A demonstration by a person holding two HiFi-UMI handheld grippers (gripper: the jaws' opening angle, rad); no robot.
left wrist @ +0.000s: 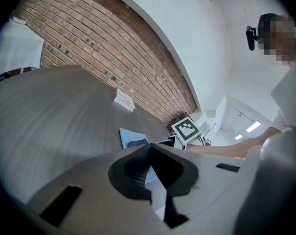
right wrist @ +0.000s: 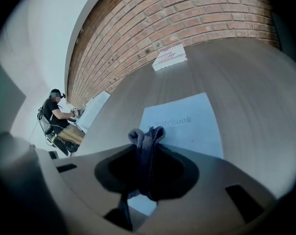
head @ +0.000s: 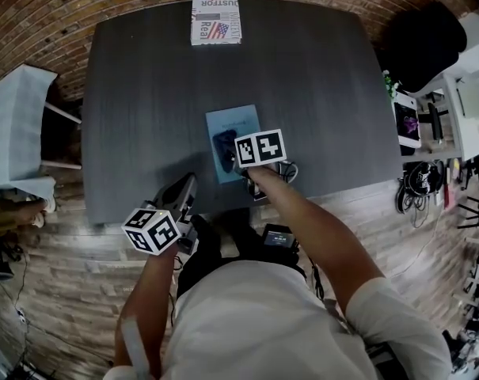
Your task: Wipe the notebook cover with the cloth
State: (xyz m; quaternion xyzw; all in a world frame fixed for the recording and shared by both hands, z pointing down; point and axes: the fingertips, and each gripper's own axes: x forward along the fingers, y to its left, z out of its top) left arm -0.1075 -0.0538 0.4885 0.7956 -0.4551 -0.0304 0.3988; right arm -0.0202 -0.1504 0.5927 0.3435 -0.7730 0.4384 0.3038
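While the right tongs (right wrist: 147, 133) pinch the soft cloth (right wrist: 144, 153) by its bunched middle over the light notebook (right wrist: 187, 126) by the surface's (head: 144, 93) near edge — it may slide — the left tongs (left wrist: 150, 148) sit closed, empty.

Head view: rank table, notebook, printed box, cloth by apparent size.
1. Table
2. Notebook, partly covered
3. Printed box, only slightly smaller; it sits farther from the camera, so its true size is unsure
4. Cloth
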